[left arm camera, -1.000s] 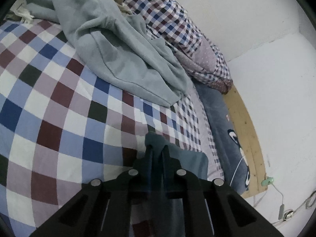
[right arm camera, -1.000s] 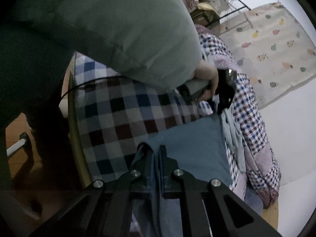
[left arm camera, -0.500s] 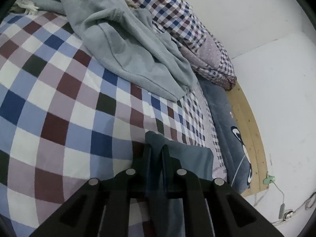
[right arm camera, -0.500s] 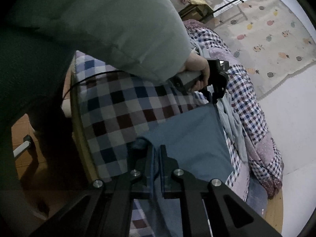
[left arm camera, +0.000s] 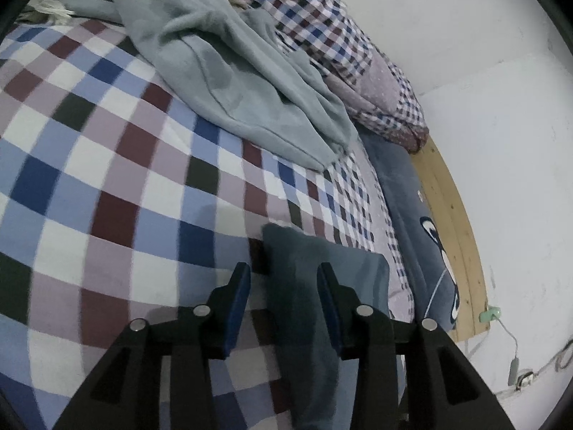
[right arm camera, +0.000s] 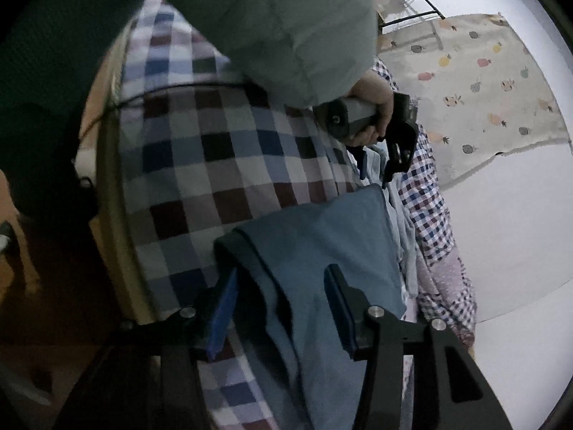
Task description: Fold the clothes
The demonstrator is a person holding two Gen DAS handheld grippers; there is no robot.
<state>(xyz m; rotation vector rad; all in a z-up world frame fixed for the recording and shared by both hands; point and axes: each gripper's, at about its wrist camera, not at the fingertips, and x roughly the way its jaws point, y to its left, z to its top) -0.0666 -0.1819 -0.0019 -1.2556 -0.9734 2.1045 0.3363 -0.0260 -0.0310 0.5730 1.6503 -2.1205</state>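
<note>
Both grippers' fingers were opening, left gripper (left arm camera: 283, 279) and right gripper (right arm camera: 279, 286) releasing blue garment (right arm camera: 322, 229) onto bed (left arm camera: 107, 179) (pads apart, cloth between); fold laid down.

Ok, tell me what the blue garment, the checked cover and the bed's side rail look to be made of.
Blue garment: soft matte knit, probably cotton jersey; limp folds, no sheen.
Checked cover: woven or brushed fabric, matte; printed squares.
Side rail: pale unfinished-looking wood; visible grain and knots.
</note>
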